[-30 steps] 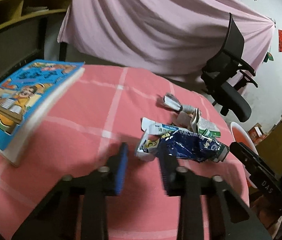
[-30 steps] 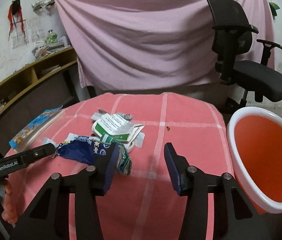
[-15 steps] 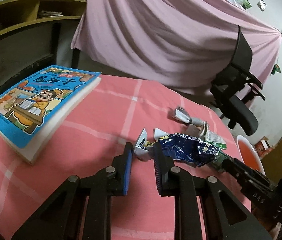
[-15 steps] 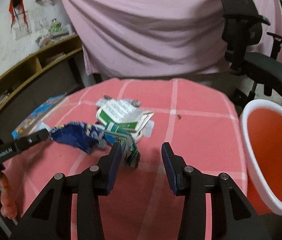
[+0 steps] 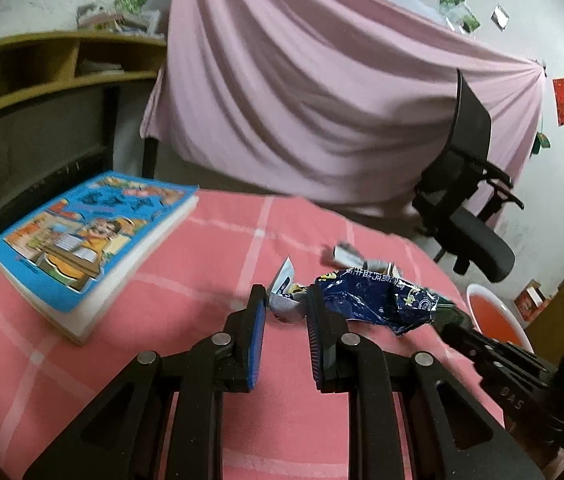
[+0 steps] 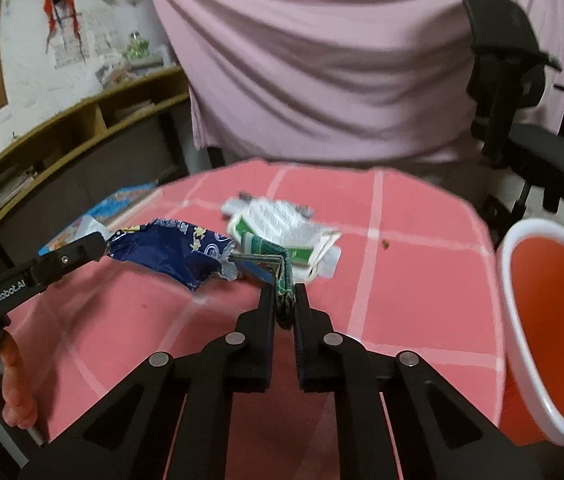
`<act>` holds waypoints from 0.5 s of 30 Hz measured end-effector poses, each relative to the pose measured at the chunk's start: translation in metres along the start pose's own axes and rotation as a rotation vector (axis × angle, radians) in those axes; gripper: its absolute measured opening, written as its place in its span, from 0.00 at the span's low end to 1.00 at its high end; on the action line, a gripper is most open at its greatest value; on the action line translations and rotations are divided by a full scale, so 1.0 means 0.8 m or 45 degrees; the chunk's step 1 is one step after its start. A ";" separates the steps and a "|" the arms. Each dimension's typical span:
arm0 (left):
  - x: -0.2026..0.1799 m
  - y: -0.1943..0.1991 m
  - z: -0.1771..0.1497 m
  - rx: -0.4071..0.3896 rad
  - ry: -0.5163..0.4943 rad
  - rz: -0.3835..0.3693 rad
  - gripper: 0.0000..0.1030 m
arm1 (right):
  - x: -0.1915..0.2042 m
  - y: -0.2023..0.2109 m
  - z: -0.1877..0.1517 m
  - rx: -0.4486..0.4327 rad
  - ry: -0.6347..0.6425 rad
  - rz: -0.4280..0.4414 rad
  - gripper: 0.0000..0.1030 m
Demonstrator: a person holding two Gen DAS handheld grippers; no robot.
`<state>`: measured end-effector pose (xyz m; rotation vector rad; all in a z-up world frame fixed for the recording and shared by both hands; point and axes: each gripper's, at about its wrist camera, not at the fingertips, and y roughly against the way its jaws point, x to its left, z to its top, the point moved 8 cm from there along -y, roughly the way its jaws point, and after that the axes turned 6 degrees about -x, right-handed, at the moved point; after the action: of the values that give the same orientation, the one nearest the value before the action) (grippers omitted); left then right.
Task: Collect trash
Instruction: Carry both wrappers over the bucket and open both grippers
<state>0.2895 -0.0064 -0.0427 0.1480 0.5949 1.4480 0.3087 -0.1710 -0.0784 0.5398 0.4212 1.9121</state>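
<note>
Between the pads of the right gripper (image 6: pixel 285 300) sits a green crumpled wrapper (image 6: pixel 285 280), pinched tight at its near edge; the jaws have just been closing and now meet on it with only the thin foil between them. Just beyond that wrapper lies a flattened green-and-white carton (image 6: pixel 282 228) on the pink checked tablecloth (image 6: pixel 422 280), and touching its left side is a blue snack bag (image 6: pixel 173 250), lifted clear of the cloth. The left gripper (image 5: pixel 284 304) holds that bag by its white torn end (image 5: pixel 286 294), jaws narrow with the end caught between the blue pads; in the right wrist view the same gripper (image 6: pixel 99 242) reaches in from the left, its tip at the bag's left end. From the left wrist the blue snack bag (image 5: pixel 374 300) stretches away to the right toward the right gripper's black finger (image 5: pixel 482 348). A small silver scrap (image 5: pixel 346 254) lies on the cloth behind the bag. To the left of the trash, a blue picture book (image 5: pixel 89 240) rests flat on the table, well apart from the pile. Off the table's right edge stands a red bucket with a white rim (image 6: pixel 522 320), open mouth up. Behind hang a pink sheet (image 6: pixel 322 60) and a black office chair (image 6: pixel 522 120). A hand (image 6: pixel 9 384) grips the left tool's handle at lower left
</note>
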 end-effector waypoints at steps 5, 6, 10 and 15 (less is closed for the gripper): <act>-0.002 0.020 0.009 -0.123 -0.003 0.009 0.16 | 0.001 0.033 0.014 -0.186 0.022 -0.042 0.06; -0.003 0.024 0.012 -0.146 -0.008 0.014 0.16 | 0.001 0.038 0.018 -0.216 0.022 -0.045 0.06; -0.014 0.043 0.018 -0.240 -0.039 0.010 0.16 | 0.001 0.065 0.027 -0.365 0.026 -0.068 0.06; -0.048 0.076 0.018 -0.370 -0.126 -0.023 0.16 | 0.004 0.098 0.040 -0.542 0.047 -0.091 0.06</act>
<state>0.2422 -0.0311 0.0073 -0.0149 0.3000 1.4838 0.2651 -0.1965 -0.0105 0.2057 0.0490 1.8737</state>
